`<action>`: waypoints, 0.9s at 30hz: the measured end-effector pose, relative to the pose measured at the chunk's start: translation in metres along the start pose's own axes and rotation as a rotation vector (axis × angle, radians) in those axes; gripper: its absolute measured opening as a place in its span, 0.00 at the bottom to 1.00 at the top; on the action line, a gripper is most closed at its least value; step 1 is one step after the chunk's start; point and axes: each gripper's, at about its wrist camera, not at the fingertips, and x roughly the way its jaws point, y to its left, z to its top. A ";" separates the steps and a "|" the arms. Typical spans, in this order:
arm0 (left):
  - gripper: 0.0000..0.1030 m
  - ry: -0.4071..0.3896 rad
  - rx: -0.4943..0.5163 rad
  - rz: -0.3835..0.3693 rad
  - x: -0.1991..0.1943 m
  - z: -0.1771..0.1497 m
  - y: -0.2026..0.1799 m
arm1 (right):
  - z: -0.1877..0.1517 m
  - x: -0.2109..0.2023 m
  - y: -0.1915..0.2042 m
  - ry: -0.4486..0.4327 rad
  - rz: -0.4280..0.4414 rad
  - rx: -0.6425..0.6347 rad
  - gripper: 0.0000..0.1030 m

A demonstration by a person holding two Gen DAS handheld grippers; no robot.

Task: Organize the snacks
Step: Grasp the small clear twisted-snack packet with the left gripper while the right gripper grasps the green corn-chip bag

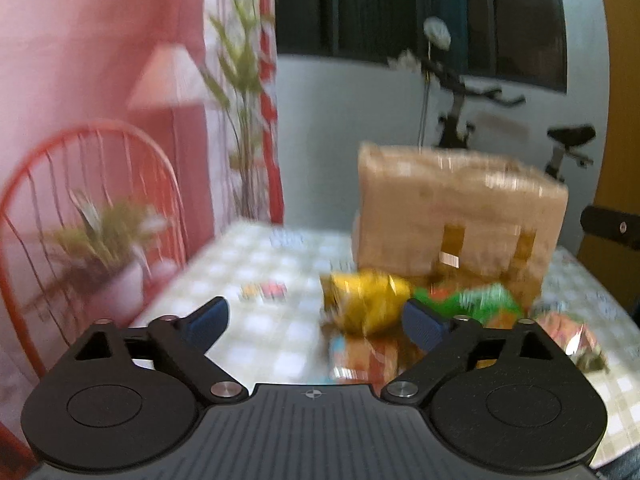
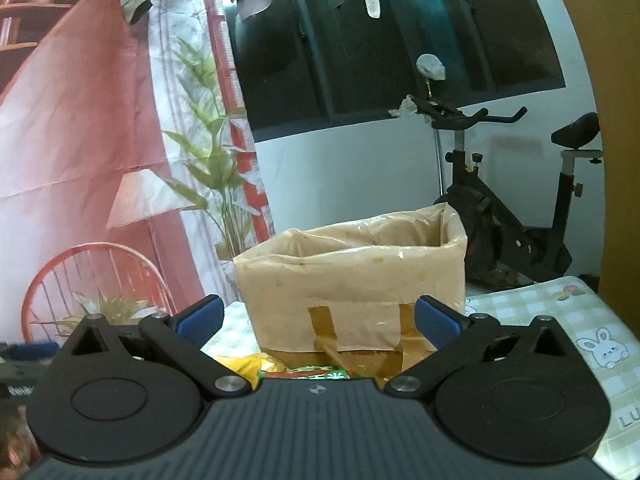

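Note:
The left wrist view is blurred. A brown cardboard box (image 1: 460, 208) stands on the checked tablecloth (image 1: 256, 256). In front of it lie a yellow snack bag (image 1: 364, 300), a green snack bag (image 1: 476, 300), an orange packet (image 1: 364, 356) and a crumpled reddish packet (image 1: 572, 332) to the right. My left gripper (image 1: 316, 320) is open above the cloth, with the yellow bag just beyond its right pad and nothing held. In the right wrist view the box (image 2: 352, 276) is open-topped and lined with plastic. My right gripper (image 2: 318, 320) is open in front of it, above the yellow bag (image 2: 248, 364) and green bag (image 2: 320, 374).
A small card or packet (image 1: 264, 292) lies on the cloth to the left. A red wire chair (image 1: 80, 184) with a potted plant stands beyond the table's left edge. An exercise bike (image 2: 512, 216) stands behind the box. Bunny prints mark the cloth (image 2: 600, 352) on the right.

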 end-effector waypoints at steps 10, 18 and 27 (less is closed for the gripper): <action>0.66 0.332 -0.121 -0.144 0.071 -0.048 0.008 | -0.052 0.031 -0.001 0.110 -0.063 -0.081 1.00; 0.53 0.540 -0.295 -0.222 0.113 -0.080 0.014 | -0.073 0.040 -0.003 0.184 -0.107 -0.145 1.00; 0.52 0.535 -0.398 -0.203 0.131 -0.086 0.009 | -0.088 0.044 -0.020 0.212 -0.105 -0.137 0.99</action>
